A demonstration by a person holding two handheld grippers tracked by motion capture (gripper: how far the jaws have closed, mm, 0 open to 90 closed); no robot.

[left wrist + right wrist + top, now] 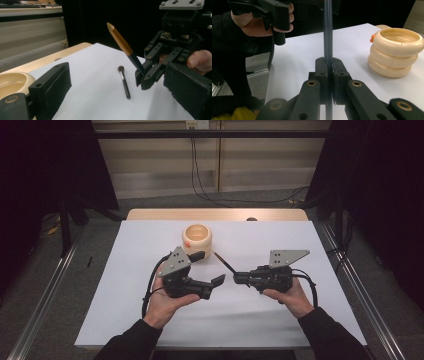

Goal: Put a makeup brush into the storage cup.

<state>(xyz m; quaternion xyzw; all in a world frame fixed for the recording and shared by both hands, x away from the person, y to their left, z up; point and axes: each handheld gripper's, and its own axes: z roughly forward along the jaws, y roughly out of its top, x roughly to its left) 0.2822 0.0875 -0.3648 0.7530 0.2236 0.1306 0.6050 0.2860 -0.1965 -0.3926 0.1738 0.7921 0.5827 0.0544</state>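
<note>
A brush [122,43] with a pointed gold handle and a dark blue lower part stands tilted upward, and my right gripper [143,79] is shut on its dark part. In the right gripper view the dark shaft [327,37] rises straight up from between the pressed pads of my right gripper [327,65]. A second brush [124,82], black with a round brown head, lies flat on the white sheet in front of those jaws. My left gripper [207,268] faces the right gripper [235,278] with its jaws wide open and nothing between them.
A cream holder [196,240] of stacked rings, with a small orange piece on its side, stands on the white sheet [125,285] just beyond the left gripper. A strip of wooden table edge [150,214] shows behind the sheet. Dark frames and cables surround the table.
</note>
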